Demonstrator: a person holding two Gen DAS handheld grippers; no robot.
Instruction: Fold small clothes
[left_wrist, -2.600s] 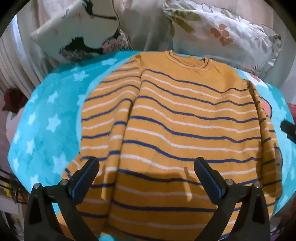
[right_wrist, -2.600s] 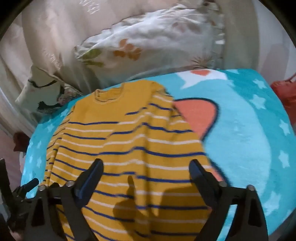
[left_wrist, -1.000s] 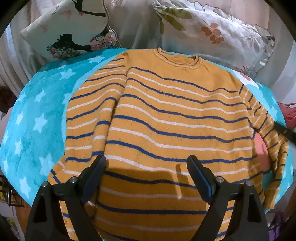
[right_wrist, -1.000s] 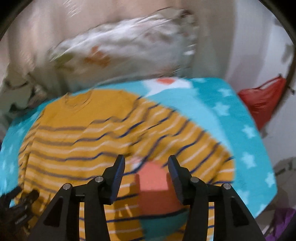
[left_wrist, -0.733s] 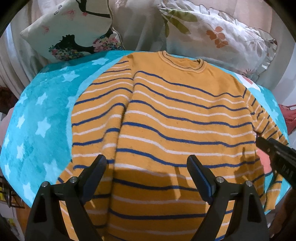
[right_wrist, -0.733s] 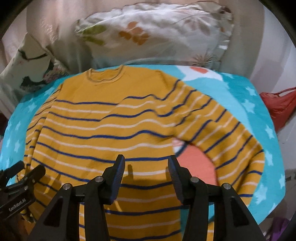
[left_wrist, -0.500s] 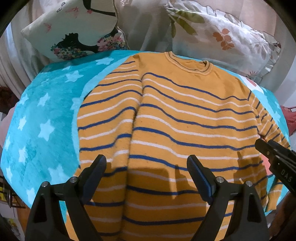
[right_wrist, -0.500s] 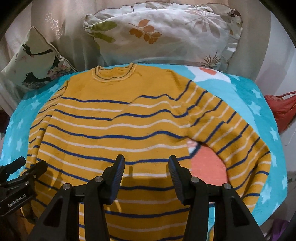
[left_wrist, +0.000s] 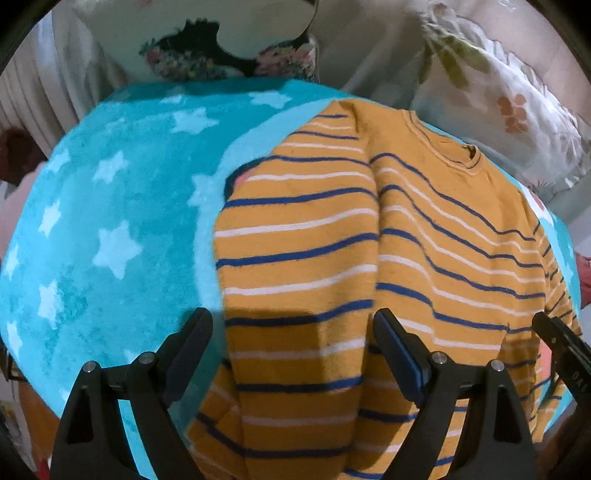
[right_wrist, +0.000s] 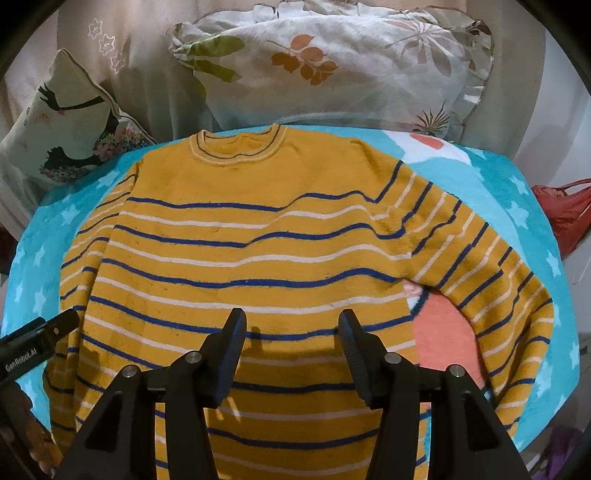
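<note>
A mustard-yellow sweater (right_wrist: 243, 236) with blue and white stripes lies face up on a turquoise star blanket (right_wrist: 517, 192). Its right sleeve (right_wrist: 491, 280) is spread out and curves down; its left sleeve (left_wrist: 295, 240) lies folded alongside the body. My left gripper (left_wrist: 291, 343) is open and empty above the left sleeve and hem. My right gripper (right_wrist: 290, 336) is open and empty above the lower middle of the sweater. The left gripper also shows at the left edge of the right wrist view (right_wrist: 37, 339); the right gripper's tip shows in the left wrist view (left_wrist: 561, 343).
Two pillows stand at the back: a leaf-print one (right_wrist: 332, 66) and one with a dark bird print (right_wrist: 62, 125). A red bag (right_wrist: 565, 210) hangs at the right beyond the blanket edge. An orange patch of the blanket (right_wrist: 439, 328) shows under the right sleeve.
The left gripper has swung left, now centred over the left sleeve and blanket. The right gripper has held nearly still over the sweater's lower middle, jaws unchanged.
</note>
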